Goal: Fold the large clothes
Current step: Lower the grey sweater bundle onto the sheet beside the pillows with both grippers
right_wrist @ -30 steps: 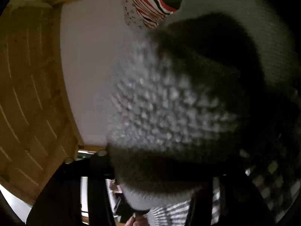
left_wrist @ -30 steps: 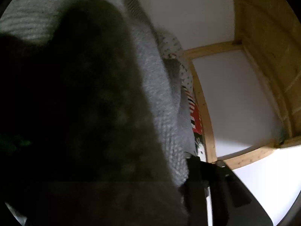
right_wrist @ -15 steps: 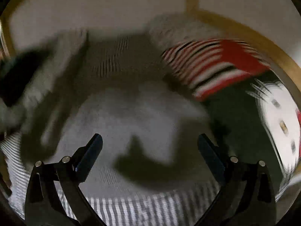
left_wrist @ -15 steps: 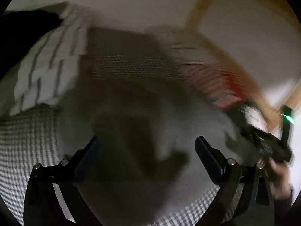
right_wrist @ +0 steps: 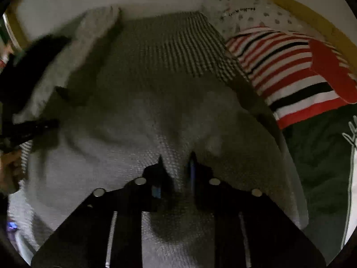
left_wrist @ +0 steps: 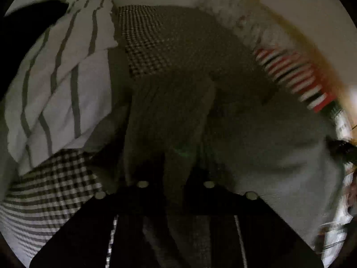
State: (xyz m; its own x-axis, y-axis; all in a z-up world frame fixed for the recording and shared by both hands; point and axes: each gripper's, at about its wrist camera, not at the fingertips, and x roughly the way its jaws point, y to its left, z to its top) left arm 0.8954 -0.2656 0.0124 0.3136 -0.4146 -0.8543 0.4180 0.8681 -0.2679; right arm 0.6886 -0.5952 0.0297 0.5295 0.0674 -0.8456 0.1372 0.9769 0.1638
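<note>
right wrist: striped top (folded) beside grey knit.

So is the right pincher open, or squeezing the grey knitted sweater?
Squeezing. The right gripper has just been closing, and a fold of the grey knitted sweater sits pinched between its fingers.

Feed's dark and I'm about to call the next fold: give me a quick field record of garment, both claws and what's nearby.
garment: grey knitted sweater, spread on checked cloth
right claw: just closed, pinching sweater fabric
left claw: just closed, sweater fabric between jaws, dim
nearby right: red, white and black striped garment; dark green garment
nearby left: white grey-striped cloth
</note>
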